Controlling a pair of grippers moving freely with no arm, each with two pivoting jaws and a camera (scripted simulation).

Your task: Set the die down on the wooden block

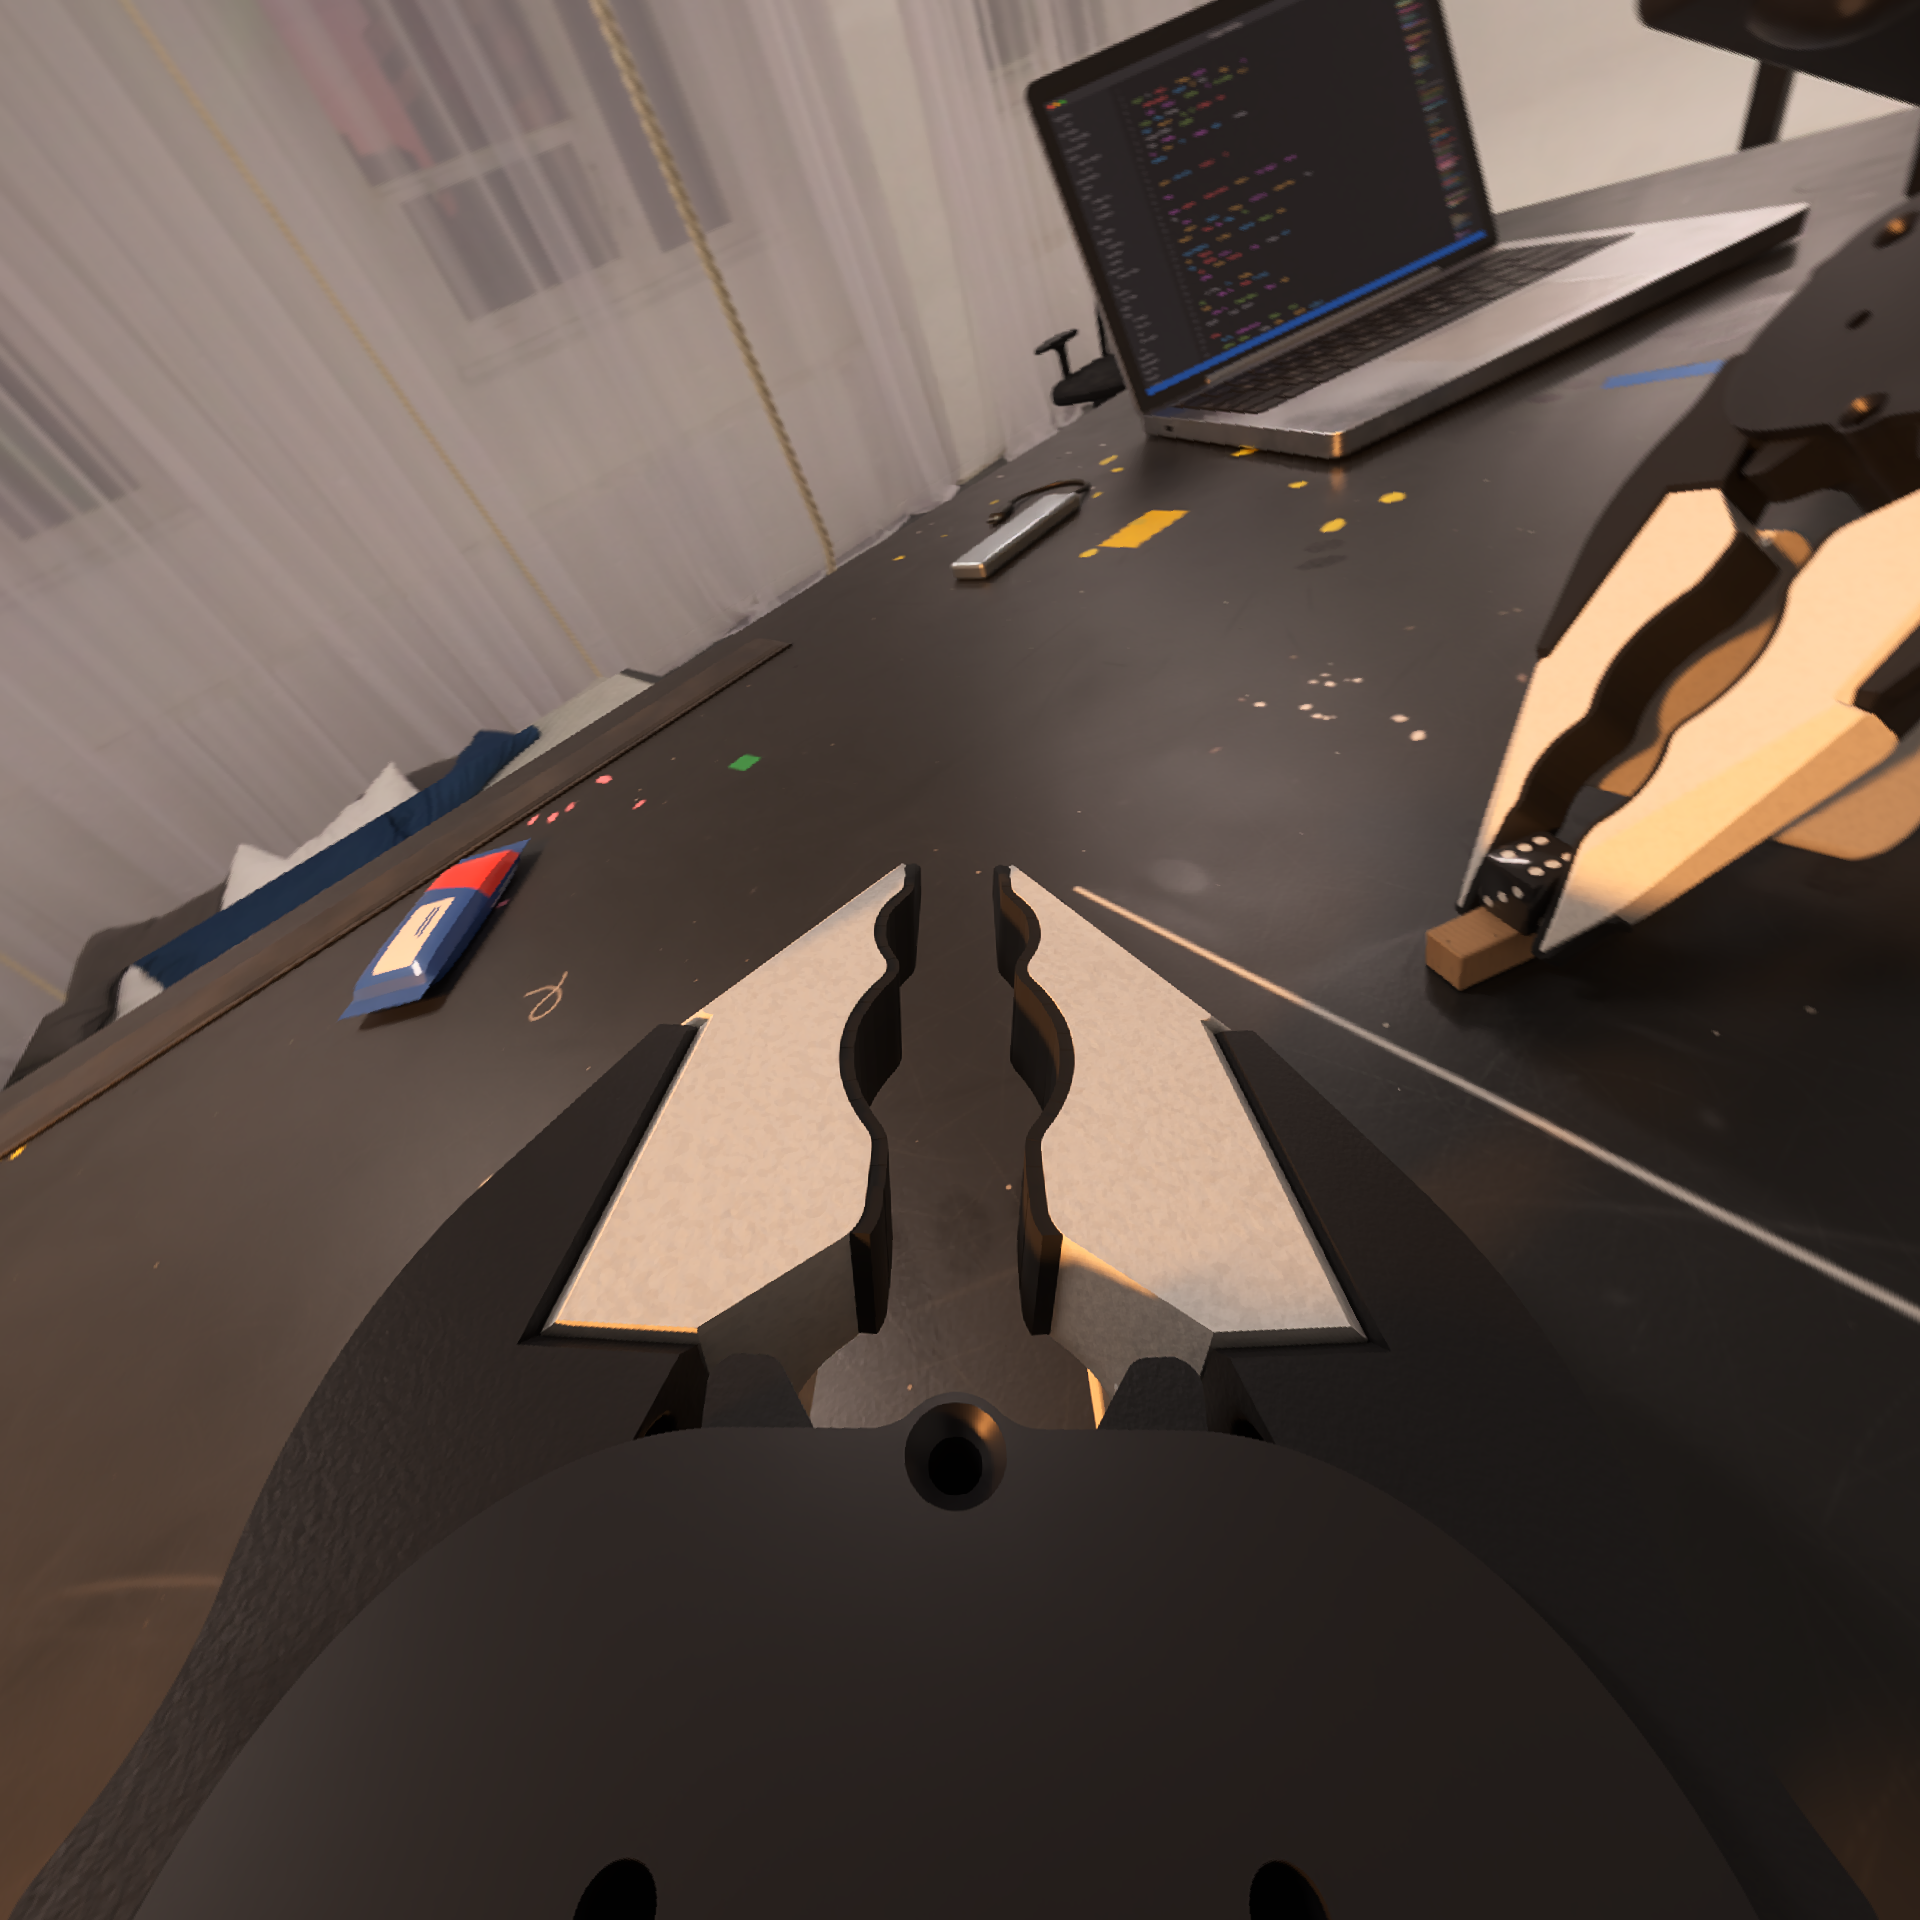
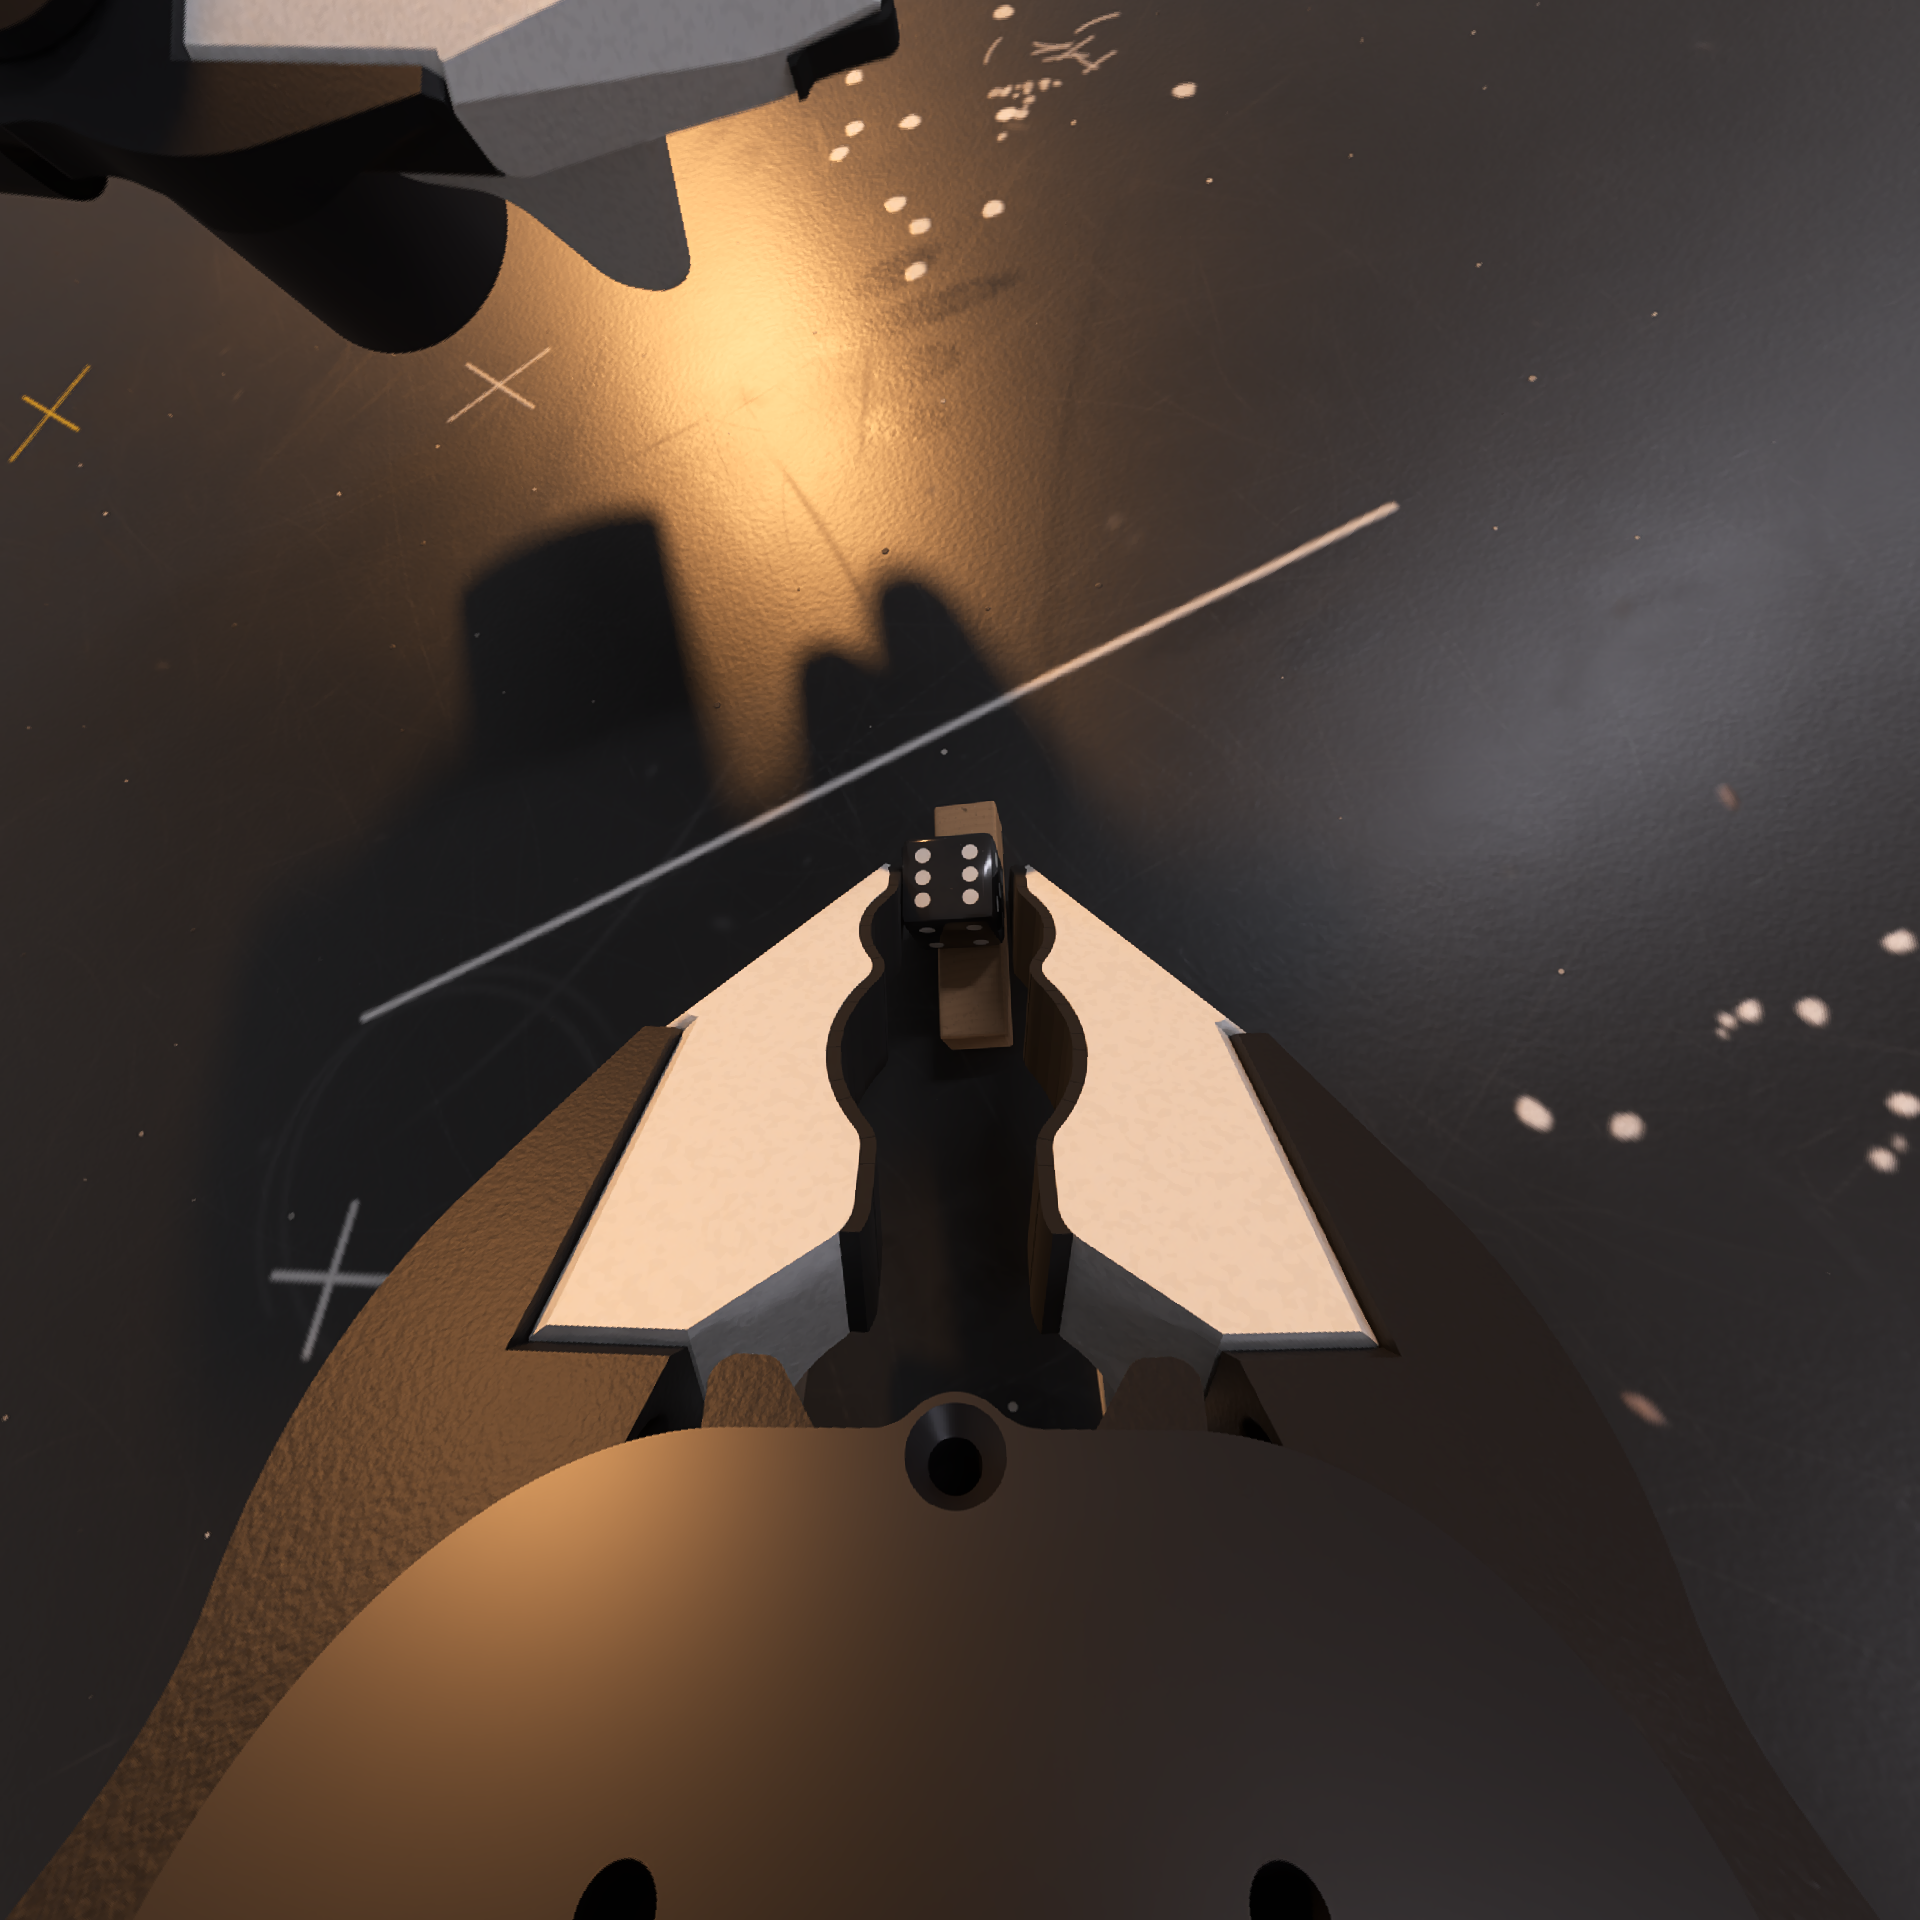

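Observation:
A black die with white pips (image 2: 951, 891) sits between the fingertips of my right gripper (image 2: 956, 873), on top of a small wooden block (image 2: 971, 997) that lies on the dark table. The jaws stand close against the die's sides. In the left wrist view the die (image 1: 1522, 878) rests on the near end of the block (image 1: 1475, 951), with the right gripper (image 1: 1512, 920) tilted down over it. My left gripper (image 1: 956, 873) hovers above the table to the left of the block, empty, its jaws a narrow gap apart. One of its fingers (image 2: 582, 135) shows at the top left of the right wrist view.
An open laptop (image 1: 1351, 239) stands at the far side. A silver hub with a cable (image 1: 1013, 535) lies before it. A blue and red packet (image 1: 442, 930) lies near the table's left edge. A thin white line (image 1: 1455, 1081) crosses the table.

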